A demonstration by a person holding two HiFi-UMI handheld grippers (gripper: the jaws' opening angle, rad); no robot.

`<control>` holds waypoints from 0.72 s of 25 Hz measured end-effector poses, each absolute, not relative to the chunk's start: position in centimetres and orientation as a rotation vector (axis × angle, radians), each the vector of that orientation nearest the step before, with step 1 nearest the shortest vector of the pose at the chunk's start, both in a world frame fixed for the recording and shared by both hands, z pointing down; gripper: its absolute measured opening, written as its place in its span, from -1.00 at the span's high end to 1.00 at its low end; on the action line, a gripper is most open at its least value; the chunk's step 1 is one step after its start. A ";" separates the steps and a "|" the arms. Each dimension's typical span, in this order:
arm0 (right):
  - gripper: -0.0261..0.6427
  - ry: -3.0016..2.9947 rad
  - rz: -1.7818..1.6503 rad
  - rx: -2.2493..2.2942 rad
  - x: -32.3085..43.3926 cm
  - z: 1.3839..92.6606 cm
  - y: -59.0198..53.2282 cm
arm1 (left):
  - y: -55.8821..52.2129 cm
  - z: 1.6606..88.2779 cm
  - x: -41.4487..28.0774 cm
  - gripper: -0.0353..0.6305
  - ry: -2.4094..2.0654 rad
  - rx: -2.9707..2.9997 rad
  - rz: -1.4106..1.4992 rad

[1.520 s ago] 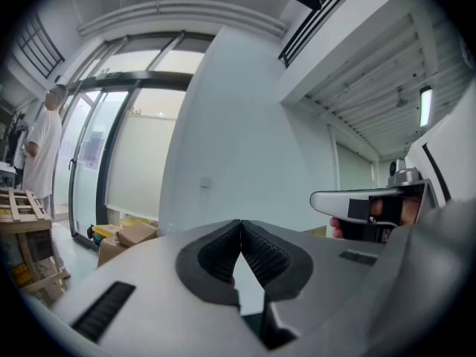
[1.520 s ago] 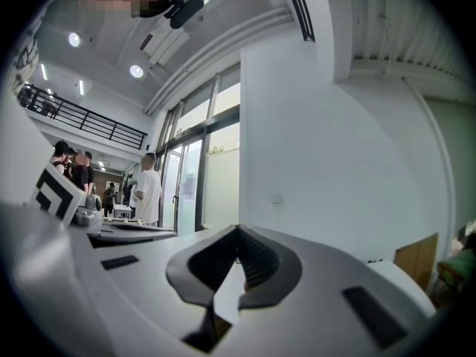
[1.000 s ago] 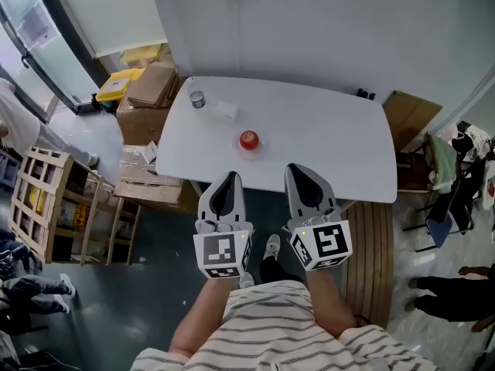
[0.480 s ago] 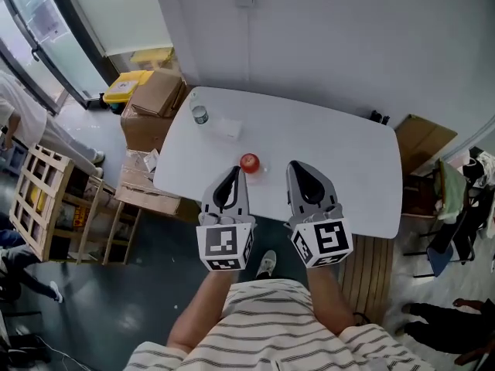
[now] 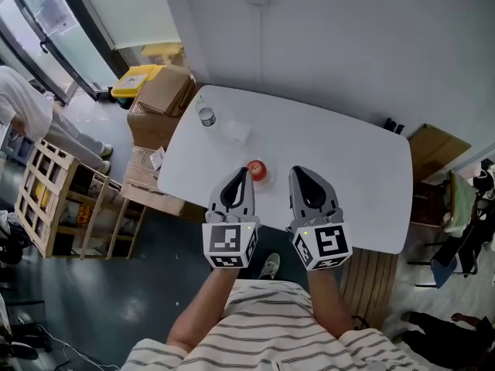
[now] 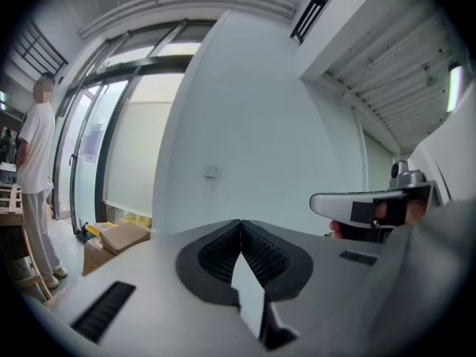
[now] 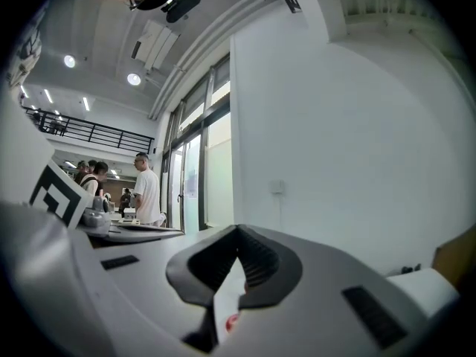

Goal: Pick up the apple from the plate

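Both claws have advanced over the table (image 5: 348, 153). The apple (image 5: 257, 170), on its plate (image 5: 267, 179), now lies just beside my left claw (image 5: 244, 173). Left claw and right claw (image 5: 298, 173) are pressed together, empty; they need opening before a grasp.

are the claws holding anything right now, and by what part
Nothing is held: the left claw and right claw are both shut and empty, and the apple lies on the table.
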State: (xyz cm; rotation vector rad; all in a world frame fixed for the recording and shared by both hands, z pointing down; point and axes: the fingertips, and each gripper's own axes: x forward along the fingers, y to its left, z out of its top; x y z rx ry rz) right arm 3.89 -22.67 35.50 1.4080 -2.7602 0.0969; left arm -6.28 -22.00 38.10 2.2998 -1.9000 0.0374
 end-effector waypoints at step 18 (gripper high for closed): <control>0.88 -2.562 0.293 1.457 2.5 44.3 -26.4 | -26.4 49.8 -7.6 0.88 -1.699 2.233 0.267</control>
